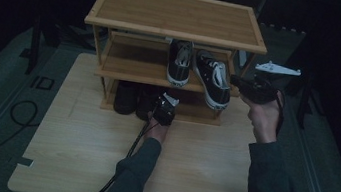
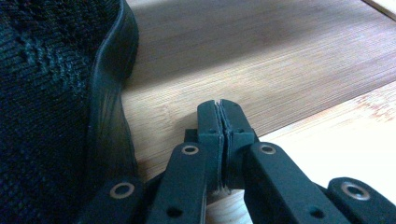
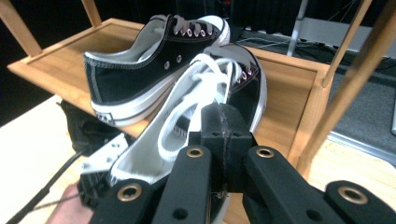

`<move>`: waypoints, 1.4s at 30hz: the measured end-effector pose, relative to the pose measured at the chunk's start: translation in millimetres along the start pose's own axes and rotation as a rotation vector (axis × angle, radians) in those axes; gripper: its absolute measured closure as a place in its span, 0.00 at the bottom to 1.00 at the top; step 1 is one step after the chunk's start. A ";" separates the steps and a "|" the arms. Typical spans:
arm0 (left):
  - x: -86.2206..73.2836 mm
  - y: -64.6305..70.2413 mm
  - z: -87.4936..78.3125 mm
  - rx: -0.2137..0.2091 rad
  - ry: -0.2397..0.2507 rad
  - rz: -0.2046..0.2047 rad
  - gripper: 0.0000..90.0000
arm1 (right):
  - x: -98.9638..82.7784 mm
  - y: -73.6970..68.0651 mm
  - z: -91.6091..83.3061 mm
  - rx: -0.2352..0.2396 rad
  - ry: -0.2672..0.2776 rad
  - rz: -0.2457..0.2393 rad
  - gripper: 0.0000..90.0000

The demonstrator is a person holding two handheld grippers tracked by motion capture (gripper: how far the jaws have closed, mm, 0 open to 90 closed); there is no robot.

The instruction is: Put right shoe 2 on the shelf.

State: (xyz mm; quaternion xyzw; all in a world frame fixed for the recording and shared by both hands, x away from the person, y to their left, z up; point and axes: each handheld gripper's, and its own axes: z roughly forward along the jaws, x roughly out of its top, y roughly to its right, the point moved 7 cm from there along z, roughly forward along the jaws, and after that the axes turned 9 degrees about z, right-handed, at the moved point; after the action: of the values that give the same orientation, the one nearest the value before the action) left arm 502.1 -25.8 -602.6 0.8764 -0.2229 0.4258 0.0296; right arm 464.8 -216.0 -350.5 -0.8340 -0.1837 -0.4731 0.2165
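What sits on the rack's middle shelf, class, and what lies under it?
Two black-and-white sneakers sit on the middle shelf. Beneath it are dark shoes, partly hidden by shadow and the left gripper.

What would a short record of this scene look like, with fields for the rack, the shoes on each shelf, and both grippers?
rack: wooden three-shelf shoe rack standing on the light wooden table
middle shelf: two black canvas sneakers with white soles; left sneaker straight, right sneaker angled, heel over the shelf edge
bottom shelf: dark black shoes
left gripper: shut, empty, low on the bottom shelf beside a dark shoe
right gripper: shut, nothing visibly between the jaws, just in front of the right sneaker's heel
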 end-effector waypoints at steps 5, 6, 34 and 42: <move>0.0 0.1 0.0 0.002 0.000 0.002 0.98 | -8.8 -1.5 -11.0 0.002 -0.012 -0.030 1.00; 0.0 0.1 0.0 0.002 -0.001 0.002 0.98 | -13.3 -1.8 -15.6 0.002 -0.018 -0.037 1.00; 0.0 0.0 0.0 0.002 -0.001 0.000 0.98 | -75.9 -12.8 -18.4 0.014 -0.150 -0.124 1.00; -0.1 0.0 0.0 0.001 -0.001 0.000 0.98 | -79.7 -15.5 -16.9 0.013 -0.166 -0.138 1.00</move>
State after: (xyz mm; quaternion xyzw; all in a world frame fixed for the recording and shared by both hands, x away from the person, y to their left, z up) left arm 502.1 -25.7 -602.6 0.8766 -0.2227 0.4255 0.0290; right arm 406.2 -220.1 -409.1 -0.8542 -0.2612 -0.4149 0.1730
